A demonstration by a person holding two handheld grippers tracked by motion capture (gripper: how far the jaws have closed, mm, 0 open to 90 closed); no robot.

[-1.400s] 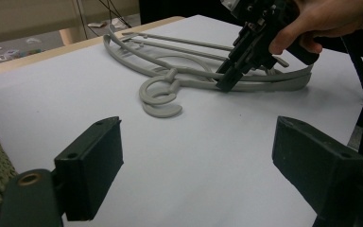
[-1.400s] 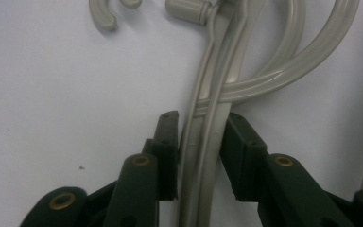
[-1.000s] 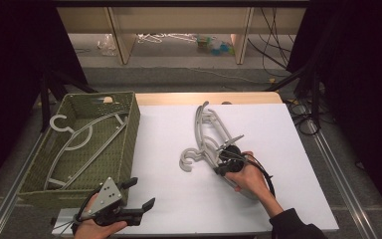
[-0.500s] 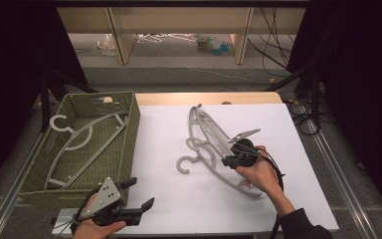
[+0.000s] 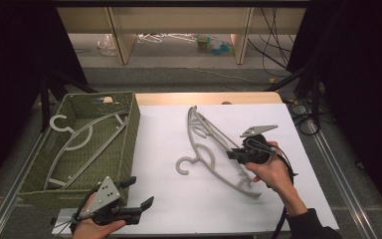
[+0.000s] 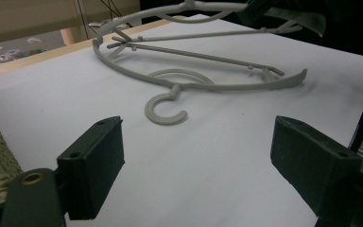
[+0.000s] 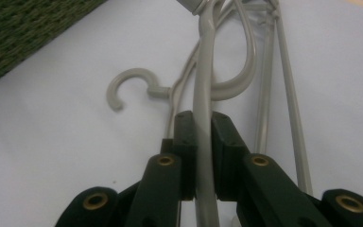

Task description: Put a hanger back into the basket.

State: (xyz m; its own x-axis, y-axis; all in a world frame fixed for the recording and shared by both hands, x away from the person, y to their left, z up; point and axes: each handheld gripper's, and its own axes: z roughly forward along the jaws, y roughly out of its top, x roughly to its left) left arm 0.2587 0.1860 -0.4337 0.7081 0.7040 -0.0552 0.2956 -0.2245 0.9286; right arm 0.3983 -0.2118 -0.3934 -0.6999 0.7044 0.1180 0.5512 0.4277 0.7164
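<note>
Your right gripper [image 7: 203, 137] clenches the light, stiff, slippery grey hanger's [image 5: 214, 149] thin arm toward 3 o'clock; expect swinging.

Green woven basket [image 5: 129, 130] holding grey hanger [image 5: 82, 137].

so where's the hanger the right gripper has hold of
In the high view the grey hanger sits right of centre over the white table, pinched by the right gripper, well right of the green basket.
</note>
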